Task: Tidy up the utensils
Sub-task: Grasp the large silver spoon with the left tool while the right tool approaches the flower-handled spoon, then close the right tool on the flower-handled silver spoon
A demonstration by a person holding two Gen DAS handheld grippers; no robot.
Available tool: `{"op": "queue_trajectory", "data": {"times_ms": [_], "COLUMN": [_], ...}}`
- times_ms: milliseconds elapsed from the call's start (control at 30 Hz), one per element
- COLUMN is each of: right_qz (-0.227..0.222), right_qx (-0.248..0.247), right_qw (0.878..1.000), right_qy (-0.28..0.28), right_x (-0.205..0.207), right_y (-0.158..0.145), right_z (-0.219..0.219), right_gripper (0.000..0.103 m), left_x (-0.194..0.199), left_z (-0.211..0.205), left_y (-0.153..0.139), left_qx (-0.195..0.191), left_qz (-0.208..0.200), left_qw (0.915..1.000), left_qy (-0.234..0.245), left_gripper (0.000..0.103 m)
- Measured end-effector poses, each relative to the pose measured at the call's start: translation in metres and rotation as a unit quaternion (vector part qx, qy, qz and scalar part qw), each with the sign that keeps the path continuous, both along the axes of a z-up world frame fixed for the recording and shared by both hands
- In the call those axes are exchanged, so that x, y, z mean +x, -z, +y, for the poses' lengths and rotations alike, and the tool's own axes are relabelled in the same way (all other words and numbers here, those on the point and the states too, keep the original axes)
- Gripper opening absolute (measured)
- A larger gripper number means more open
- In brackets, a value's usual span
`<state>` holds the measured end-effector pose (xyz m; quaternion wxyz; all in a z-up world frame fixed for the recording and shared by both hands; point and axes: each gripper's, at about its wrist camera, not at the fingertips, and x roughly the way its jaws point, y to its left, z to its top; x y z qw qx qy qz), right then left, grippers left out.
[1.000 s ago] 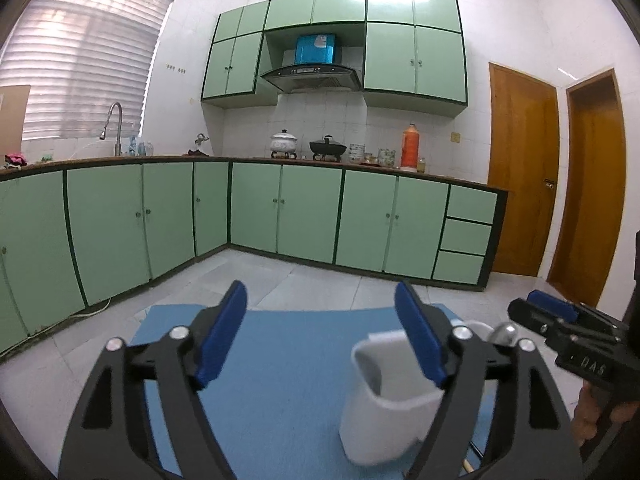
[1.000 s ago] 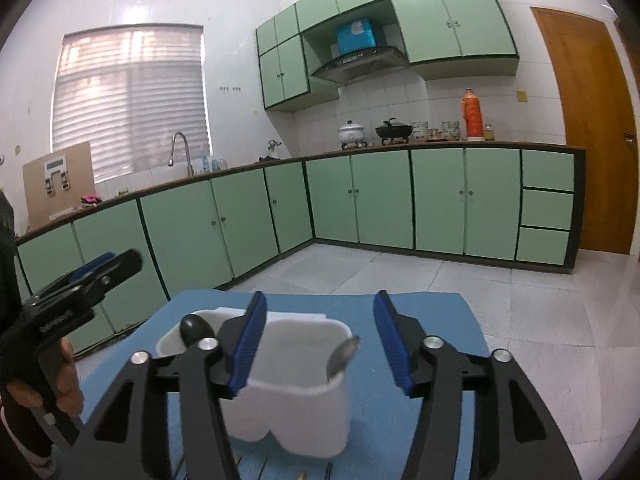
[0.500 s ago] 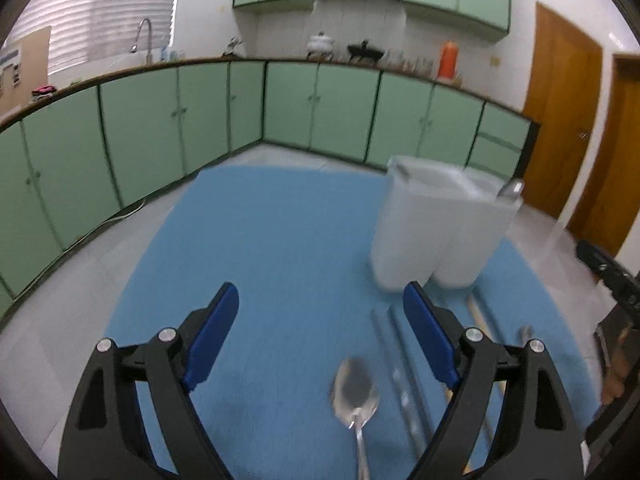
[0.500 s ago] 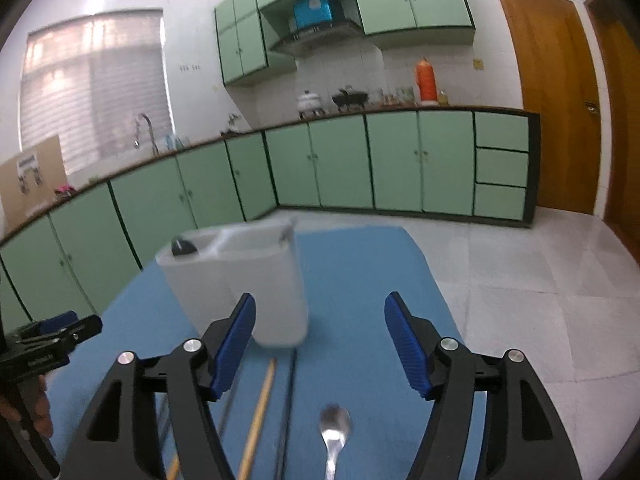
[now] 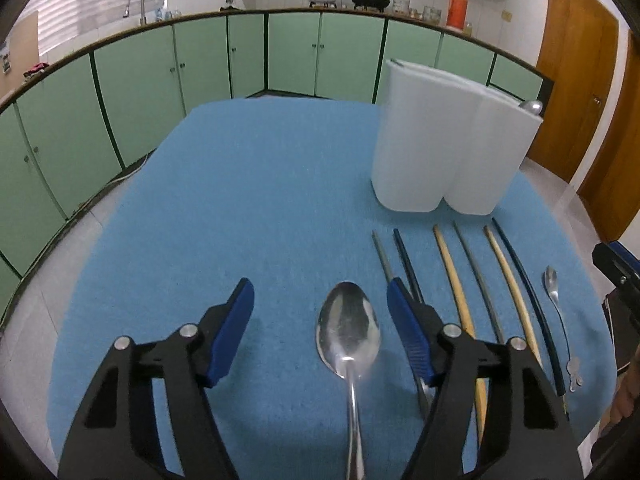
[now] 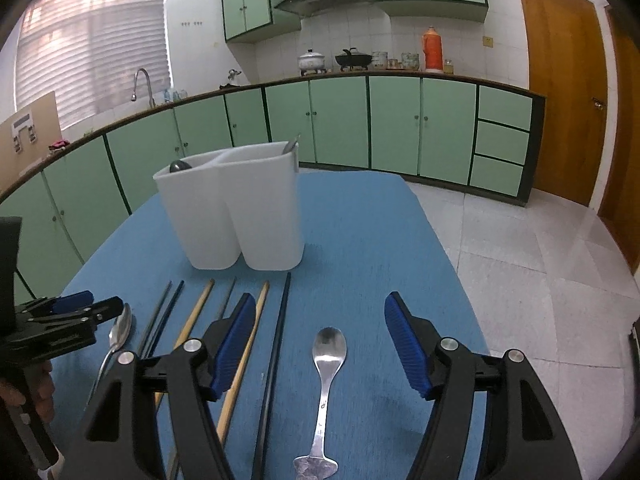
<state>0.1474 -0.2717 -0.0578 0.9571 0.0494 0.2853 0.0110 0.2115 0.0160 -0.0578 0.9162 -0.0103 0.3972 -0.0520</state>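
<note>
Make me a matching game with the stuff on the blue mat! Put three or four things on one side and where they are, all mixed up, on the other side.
Things:
1. big spoon
2. small spoon
3. white holder
4. chopsticks

Places:
A. standing upright at the far end of the mat
B. lying between the left gripper's open jaws
C. lying in a row between the two spoons
D. lying between the right gripper's open jaws

Pairs: 1-B, 2-D, 3-A, 4-C

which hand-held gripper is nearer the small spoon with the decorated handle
Right. The right hand-held gripper straddles the small spoon; the left hand-held gripper sits across the chopsticks, over the large spoon.
</note>
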Motion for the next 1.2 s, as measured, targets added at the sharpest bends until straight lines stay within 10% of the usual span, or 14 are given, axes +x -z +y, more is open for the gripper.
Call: {"op": "queue_trajectory", "data": {"times_ms": [433, 633, 1200], "right_qz": [0.007, 0.018, 0.069], "right_qx": [-0.002, -0.004, -0.013], "right_qw": [1.0, 1.0, 0.997], "right_qy": [0.001, 0.002, -0.014], "right_x": [0.006, 0.01, 0.019], "right_y": [0.011, 0.015, 0.025], "right_z": [-0.006, -0.009, -0.012], "right_gripper": [0.066, 0.066, 0.058], "left_x": [0.013, 0.015, 0.009], "left_z": [-0.006, -0.012, -0.013], "left_y": [0.015, 0.015, 0.006], "left_qx": [-0.011, -0.022, -0.043], "left_qz": [0.029, 0.03, 0.012], "left_qw": [0.9995, 0.9991, 0.9986], "left_qy": [0.01, 0.021, 0.029], "left_gripper": [0.053, 0.032, 0.032]}}
